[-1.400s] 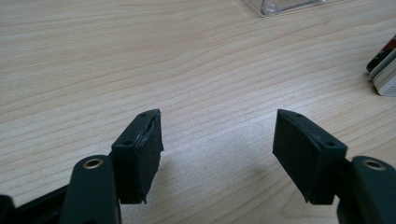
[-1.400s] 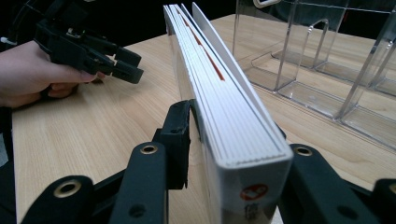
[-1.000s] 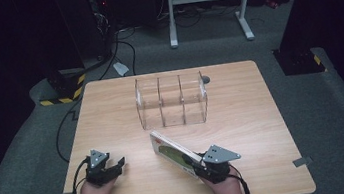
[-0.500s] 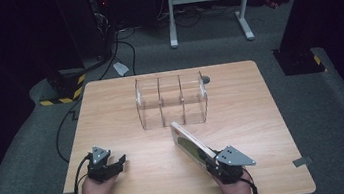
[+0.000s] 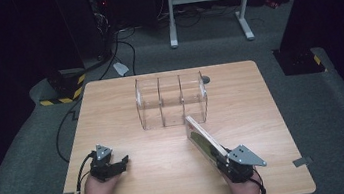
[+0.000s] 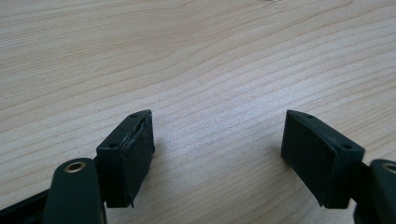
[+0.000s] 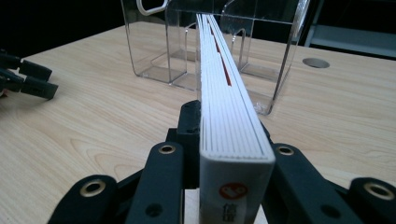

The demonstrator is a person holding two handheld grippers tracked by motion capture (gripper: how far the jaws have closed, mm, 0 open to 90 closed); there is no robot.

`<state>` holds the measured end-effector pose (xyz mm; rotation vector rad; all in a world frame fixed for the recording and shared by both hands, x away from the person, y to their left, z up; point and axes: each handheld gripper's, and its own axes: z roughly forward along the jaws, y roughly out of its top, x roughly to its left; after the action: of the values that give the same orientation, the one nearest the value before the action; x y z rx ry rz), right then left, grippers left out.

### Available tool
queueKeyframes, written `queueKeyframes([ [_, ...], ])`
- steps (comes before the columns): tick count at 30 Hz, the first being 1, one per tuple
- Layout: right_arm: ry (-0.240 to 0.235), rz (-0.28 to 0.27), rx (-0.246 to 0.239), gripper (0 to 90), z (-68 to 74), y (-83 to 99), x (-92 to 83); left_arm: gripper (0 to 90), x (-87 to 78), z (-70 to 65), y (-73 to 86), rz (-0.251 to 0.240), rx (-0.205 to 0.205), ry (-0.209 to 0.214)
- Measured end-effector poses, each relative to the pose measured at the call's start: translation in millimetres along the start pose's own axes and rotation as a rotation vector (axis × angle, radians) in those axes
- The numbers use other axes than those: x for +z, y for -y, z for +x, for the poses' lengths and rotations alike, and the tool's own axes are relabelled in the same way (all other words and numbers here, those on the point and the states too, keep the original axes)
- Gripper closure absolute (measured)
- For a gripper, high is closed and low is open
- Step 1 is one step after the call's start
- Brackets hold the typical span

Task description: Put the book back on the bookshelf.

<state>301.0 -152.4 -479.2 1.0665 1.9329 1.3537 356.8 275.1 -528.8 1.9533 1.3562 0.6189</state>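
Note:
A thin white book point(image 5: 205, 140) stands on its edge in my right gripper point(image 5: 227, 163), which is shut on its near end at the table's front right. The book's far end points at the right compartment of a clear three-compartment organizer point(image 5: 171, 100) and stops just short of it. In the right gripper view the book's point(image 7: 224, 93) page edges run away from the right gripper point(image 7: 231, 140) toward the organizer point(image 7: 159, 46). My left gripper point(image 5: 118, 163) rests at the front left. Its jaws have just been opening, and the left gripper point(image 6: 219, 154) has only bare wood between them.
The wooden table point(image 5: 263, 115) has a round cable hole point(image 5: 206, 79) behind the organizer. On the floor at the back left lie cables and a yellow-and-black striped box point(image 5: 60, 89). A metal stand point(image 5: 203, 2) is behind the table.
My right gripper has carried the book to the right and swung its far end toward the organizer's right compartment. The left gripper's jaws stand wider apart; that hand has stayed in place.

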Motion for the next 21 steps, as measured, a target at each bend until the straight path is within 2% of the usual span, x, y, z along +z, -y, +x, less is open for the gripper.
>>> queueKeyframes([
  [6, 0.012, 0.060, 0.027, 73.6, 1.7, -2.3, -0.6, 25.4, -0.1, 0.1, 0.0, 0.001, 0.000, 0.002],
  [7, 0.017, 0.063, 0.019, 72.9, 1.8, -2.9, -0.3, 25.4, -0.1, 0.1, 0.0, 0.001, 0.000, 0.002],
  [11, 0.015, 0.079, 0.037, 72.0, 3.1, -5.8, 0.1, 25.4, 0.0, -0.1, 0.1, -0.001, -0.001, 0.000],
  [18, 0.020, 0.086, 0.026, 75.3, 4.3, -7.5, 1.3, 25.4, -0.2, 0.0, 0.3, 0.000, -0.001, 0.000],
  [21, 0.034, 0.086, 0.001, 75.5, 9.2, -9.3, 1.5, 25.3, -0.3, 0.0, 0.3, 0.000, -0.001, -0.002],
])
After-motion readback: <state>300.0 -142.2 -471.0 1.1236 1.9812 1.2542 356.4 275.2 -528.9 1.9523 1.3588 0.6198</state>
